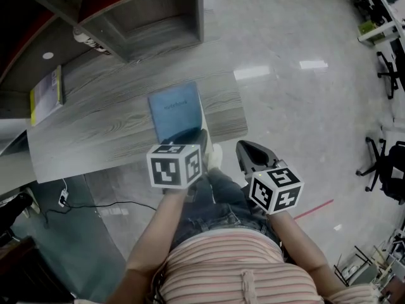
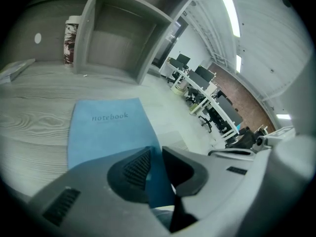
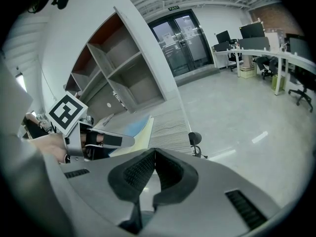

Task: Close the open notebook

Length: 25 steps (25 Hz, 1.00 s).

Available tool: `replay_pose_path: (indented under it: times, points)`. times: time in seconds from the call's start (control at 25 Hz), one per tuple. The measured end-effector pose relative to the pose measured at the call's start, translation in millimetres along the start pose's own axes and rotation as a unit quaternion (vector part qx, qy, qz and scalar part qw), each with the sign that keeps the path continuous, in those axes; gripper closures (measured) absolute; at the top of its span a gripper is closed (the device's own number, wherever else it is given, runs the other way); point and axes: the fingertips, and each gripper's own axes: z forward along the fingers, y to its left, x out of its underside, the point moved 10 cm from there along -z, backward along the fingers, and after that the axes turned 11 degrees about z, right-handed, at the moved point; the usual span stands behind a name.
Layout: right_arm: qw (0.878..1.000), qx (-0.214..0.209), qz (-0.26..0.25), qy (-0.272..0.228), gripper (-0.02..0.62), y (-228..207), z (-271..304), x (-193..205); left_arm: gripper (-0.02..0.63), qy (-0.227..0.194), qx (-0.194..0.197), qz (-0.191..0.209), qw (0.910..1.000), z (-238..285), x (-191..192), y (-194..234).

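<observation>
A blue notebook (image 1: 174,109) with "notebook" printed on its cover lies near the front right corner of the grey wooden table (image 1: 95,132). My left gripper (image 1: 190,135) is at its near edge. In the left gripper view, the near corner of the blue cover (image 2: 106,127) runs between the jaws of that gripper (image 2: 157,149), with a gap showing beside it. In the right gripper view the cover (image 3: 140,126) stands a little off the pale pages. My right gripper (image 1: 247,149) hangs over the floor beside the table, its jaws (image 3: 154,152) together and empty.
A grey open shelf unit (image 1: 152,18) stands at the back of the table, with a printed can (image 2: 71,38) beside it. A yellow-edged booklet (image 1: 47,94) lies at the far left. Office chairs (image 1: 383,166) stand on the floor to the right.
</observation>
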Motion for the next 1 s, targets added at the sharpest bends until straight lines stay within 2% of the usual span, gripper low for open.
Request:
replay_pose_path:
  times: [0.48, 1.0]
  points:
    - [1.0, 0.014, 0.019, -0.002, 0.586, -11.7, -1.6, 1.9, 0.515, 0.031, -0.005, 0.024, 0.9992, 18.1, 2.9, -3.3]
    - [0.999, 0.022, 0.033, -0.005, 0.586, -17.0, -3.6, 4.8, 0.474, 0.044, 0.0, 0.041, 0.9982, 26.0, 4.0, -6.9]
